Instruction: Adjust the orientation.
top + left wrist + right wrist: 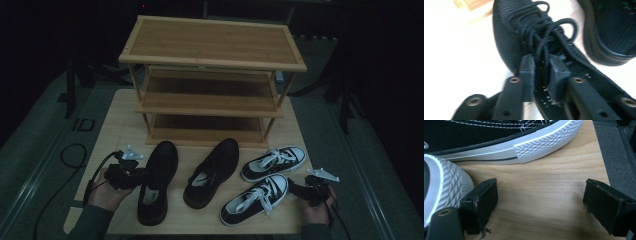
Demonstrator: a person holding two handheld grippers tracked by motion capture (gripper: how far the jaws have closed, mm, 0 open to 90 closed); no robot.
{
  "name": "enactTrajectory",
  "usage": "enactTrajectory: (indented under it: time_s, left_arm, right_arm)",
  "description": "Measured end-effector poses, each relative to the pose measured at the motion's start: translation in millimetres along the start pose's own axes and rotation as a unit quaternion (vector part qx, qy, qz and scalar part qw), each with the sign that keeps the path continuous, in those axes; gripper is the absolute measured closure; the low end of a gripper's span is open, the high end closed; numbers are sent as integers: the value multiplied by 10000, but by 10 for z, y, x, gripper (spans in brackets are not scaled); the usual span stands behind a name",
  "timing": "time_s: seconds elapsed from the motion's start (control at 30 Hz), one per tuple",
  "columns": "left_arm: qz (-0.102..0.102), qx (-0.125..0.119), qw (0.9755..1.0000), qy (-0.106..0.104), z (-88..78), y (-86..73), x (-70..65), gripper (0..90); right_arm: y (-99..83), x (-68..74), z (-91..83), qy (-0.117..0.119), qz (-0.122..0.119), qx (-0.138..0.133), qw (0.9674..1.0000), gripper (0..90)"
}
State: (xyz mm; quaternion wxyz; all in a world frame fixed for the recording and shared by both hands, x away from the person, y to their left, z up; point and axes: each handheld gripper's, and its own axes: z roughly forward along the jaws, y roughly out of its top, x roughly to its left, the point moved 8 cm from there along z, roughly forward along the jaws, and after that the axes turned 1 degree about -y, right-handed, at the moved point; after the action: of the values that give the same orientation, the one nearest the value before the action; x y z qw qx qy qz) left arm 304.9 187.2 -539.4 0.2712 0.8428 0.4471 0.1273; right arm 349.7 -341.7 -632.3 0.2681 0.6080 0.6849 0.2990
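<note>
High view: a wooden table (117, 125) carries a three-tier bamboo shoe rack (212, 47) along its far edge and four shoes along its near edge. From the left corner these are the left black shoe (157, 180), a second black shoe (212, 172) and two black-and-white sneakers, the far sneaker (274, 162) and the near sneaker (255, 199). The left gripper (142, 172) meets the left black shoe at its side; the right gripper (295, 189) sits near the right edge, just beside the near sneaker's toe.

Left gripper view: the left gripper (541, 72) has its jaws drawn close together over the laced throat of the left black shoe (529, 37), pinching the black laces (544, 47) between the pads.

Right gripper view: the right gripper (540, 192) has its jaws spread wide over bare wood, nothing between them; ribbed white toe caps of the near sneaker (446, 187) and far sneaker (544, 145) lie ahead.

Surroundings are dark, with grey floor (45, 135) around the table. Bare tabletop lies left of the rack and between rack and shoes.
</note>
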Motion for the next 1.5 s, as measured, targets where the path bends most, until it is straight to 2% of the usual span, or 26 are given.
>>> enactTrajectory:
  time_s: [0.13, 0.2, 0.27, 0.37, 0.53, 0.6, 0.67, 0.7, 0.8, 0.87, 1.07, 1.17, 1.3, 1.5]
  left_arm:
    - [61, 284, 9996, 64, 159, -51, -54, 692]
    - [119, 363, 9992, 102, 211, -51, -63, 722]
    - [162, 327, 9990, 248, 201, -22, -43, 810]
    - [180, 317, 9971, 669, 181, 17, 60, 862]
    - [60, 222, 9965, 799, 197, 83, 284, 869]
    - [55, 157, 9969, 763, 213, 105, 345, 870]
    - [55, 157, 9969, 763, 213, 105, 345, 870]
    - [115, 6, 9969, 783, 251, 154, 415, 871]
    - [133, -92, 9975, 688, 270, 192, 465, 871]
    - [82, -113, 9977, 657, 285, 210, 490, 871]
    - [140, -123, 9984, 532, 286, 217, 508, 862]
    - [42, -174, 9989, 429, 263, 209, 512, 738]
    - [-59, -242, 9994, 253, 169, 208, 512, 638]
    - [-124, -497, 9987, -5, 5, 246, 478, 581]
  right_arm:
    - [0, 0, 0, 1, -2, 0, 10000, 124]
    - [0, 0, 0, 1, -2, 0, 10000, 124]
    - [0, 0, 0, 1, -2, 0, 10000, 124]
    - [0, 0, 0, 1, -1, 1, 10000, 123]
    - [2, 0, 1, 2, -1, 0, 10000, 124]
    - [1, 0, 1, 2, -1, 0, 10000, 123]
    - [1, 0, 1, 2, 0, 0, 10000, 123]
    - [1, 0, 1, 2, -2, -1, 10000, 123]
    - [2, 0, 1, 0, -3, -2, 10000, 124]
    - [1, 0, 1, 0, 1, 0, 10000, 124]
    - [1, 1, 1, 1, 2, 1, 10000, 124]
    - [1, 0, 1, 0, 1, 0, 10000, 124]
    - [1, 0, 1, 0, 1, 0, 10000, 124]
    - [1, 0, 1, 1, 0, -1, 10000, 124]
